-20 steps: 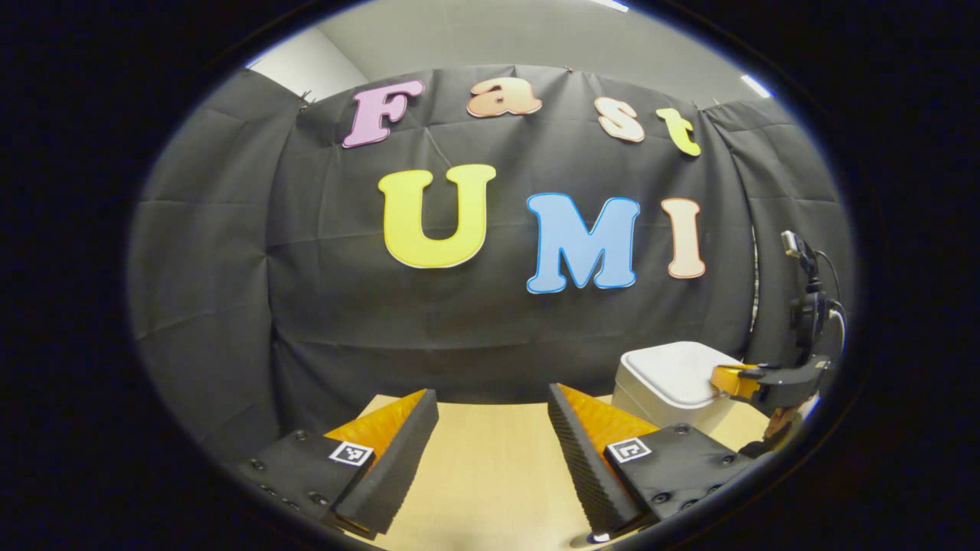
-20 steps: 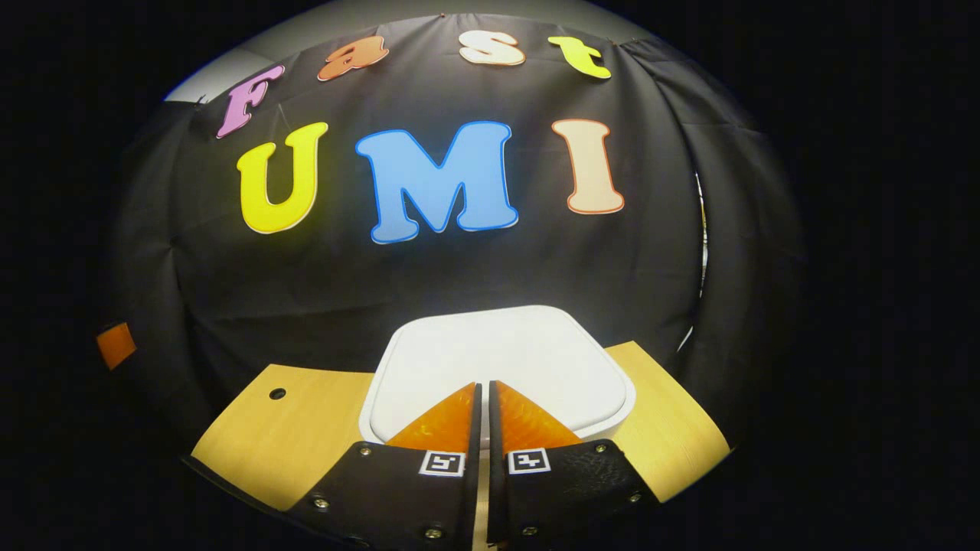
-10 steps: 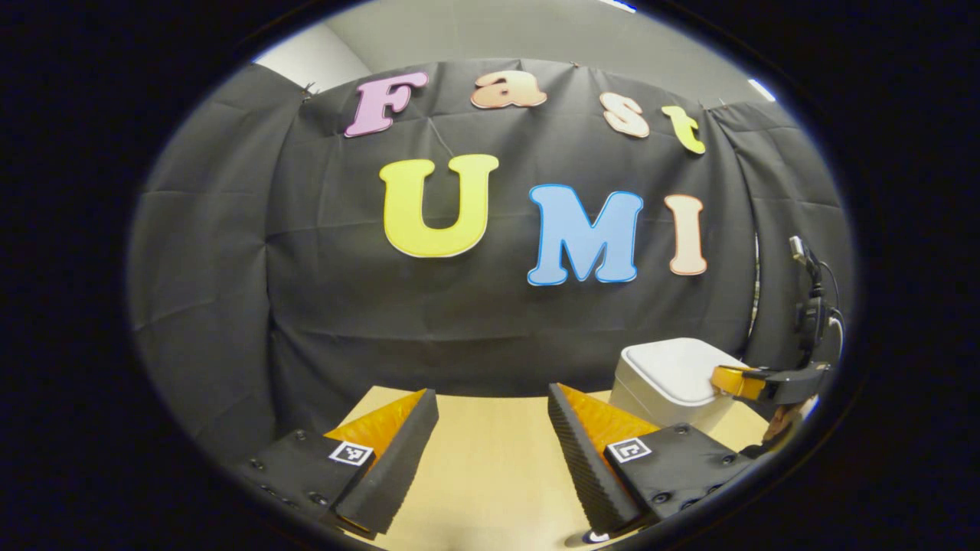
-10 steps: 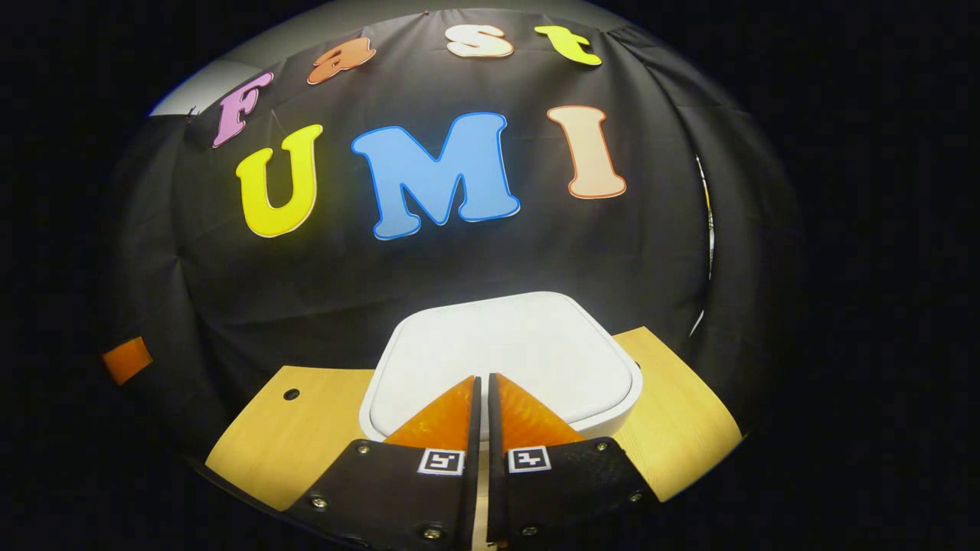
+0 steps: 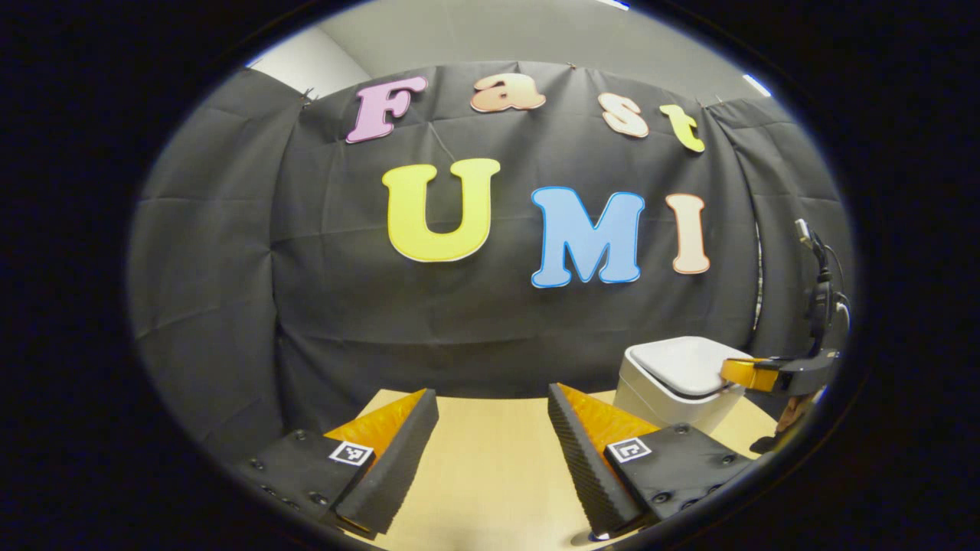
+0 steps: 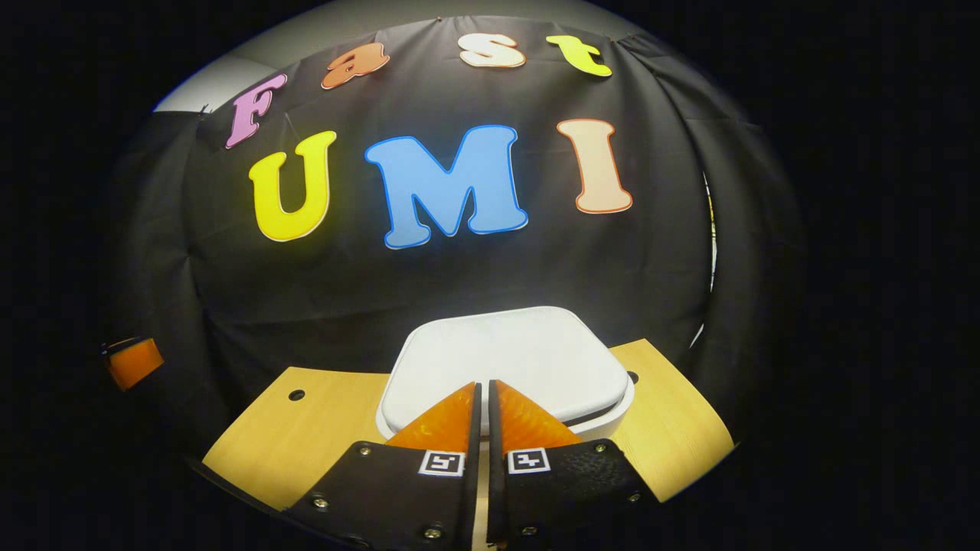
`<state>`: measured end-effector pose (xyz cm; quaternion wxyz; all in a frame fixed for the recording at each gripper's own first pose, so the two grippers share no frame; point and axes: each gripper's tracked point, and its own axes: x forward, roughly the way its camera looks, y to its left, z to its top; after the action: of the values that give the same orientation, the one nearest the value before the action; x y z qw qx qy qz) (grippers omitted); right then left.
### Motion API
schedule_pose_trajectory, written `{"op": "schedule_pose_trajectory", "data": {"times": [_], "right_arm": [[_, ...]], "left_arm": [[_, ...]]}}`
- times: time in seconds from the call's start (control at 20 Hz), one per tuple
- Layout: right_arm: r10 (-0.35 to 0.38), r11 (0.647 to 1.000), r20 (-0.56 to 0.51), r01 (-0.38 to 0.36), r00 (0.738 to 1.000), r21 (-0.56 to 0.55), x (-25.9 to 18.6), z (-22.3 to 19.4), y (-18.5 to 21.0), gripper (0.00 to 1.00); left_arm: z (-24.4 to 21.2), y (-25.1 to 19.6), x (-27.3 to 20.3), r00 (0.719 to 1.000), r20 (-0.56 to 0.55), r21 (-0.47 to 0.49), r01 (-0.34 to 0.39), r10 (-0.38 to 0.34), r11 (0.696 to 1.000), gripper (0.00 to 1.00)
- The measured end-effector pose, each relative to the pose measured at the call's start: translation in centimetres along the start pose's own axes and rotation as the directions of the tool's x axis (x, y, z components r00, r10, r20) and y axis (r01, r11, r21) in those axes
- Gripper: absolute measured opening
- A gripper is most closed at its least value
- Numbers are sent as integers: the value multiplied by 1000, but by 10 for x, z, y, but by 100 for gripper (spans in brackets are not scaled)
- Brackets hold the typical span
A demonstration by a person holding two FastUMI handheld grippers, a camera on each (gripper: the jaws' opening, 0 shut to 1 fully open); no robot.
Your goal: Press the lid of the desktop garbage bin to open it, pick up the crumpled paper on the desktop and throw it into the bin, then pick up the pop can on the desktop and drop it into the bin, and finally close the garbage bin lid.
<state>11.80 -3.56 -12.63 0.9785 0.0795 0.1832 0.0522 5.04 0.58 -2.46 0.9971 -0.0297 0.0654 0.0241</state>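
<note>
A: Bin status?
B: White plastic bin (image 6: 505, 367), smooth, rounded-square lid (image 6: 501, 356), sits far-right on the counter (image 6: 306, 436), close to the black cloth wall. In the left gripper view a dark gap shows under the lid's near edge, so the lid is tilted up a bit at the front.
A: Right gripper?
B: Right gripper (image 6: 481, 394), fingers together w/ just a thin slit between, tips over the lid's near edge. Can't tell if they touch it. From the left gripper view it (image 5: 746, 373) comes in from the right at lid height.
A: Left?
B: Left gripper (image 5: 490, 417), fingers wide apart, ridged pads, nothing between them. It hangs over bare light wood, well left of the bin (image 5: 674, 383).
A: Room?
B: Open counter between the left gripper & the bin. Two small round holes in the wood, one each side of the bin. Counter's far edge meets the cloth.
</note>
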Motion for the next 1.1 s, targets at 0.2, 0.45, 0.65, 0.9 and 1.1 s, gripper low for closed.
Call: {"op": "schedule_pose_trajectory", "data": {"times": [0.2,0.45,0.65,0.9,1.1], "right_arm": [[27,1000,32,-27,999,-5,-20,15,6,7],[49,999,40,-48,998,-18,-42,17,13,7],[60,998,46,-59,997,-24,-56,19,16,7],[58,998,34,-58,998,-24,-64,16,13,6],[56,998,15,-56,998,-35,-65,10,13,7]], "left_arm": [[-6,-4,-12,1000,8,20,24,-24,1000,95],[-22,2,-19,998,8,51,58,-58,997,95],[-44,21,-16,998,-16,37,55,-55,998,96],[-82,41,-16,996,-65,17,62,-61,998,95],[-139,61,-19,987,-152,11,46,-43,999,95]]}}
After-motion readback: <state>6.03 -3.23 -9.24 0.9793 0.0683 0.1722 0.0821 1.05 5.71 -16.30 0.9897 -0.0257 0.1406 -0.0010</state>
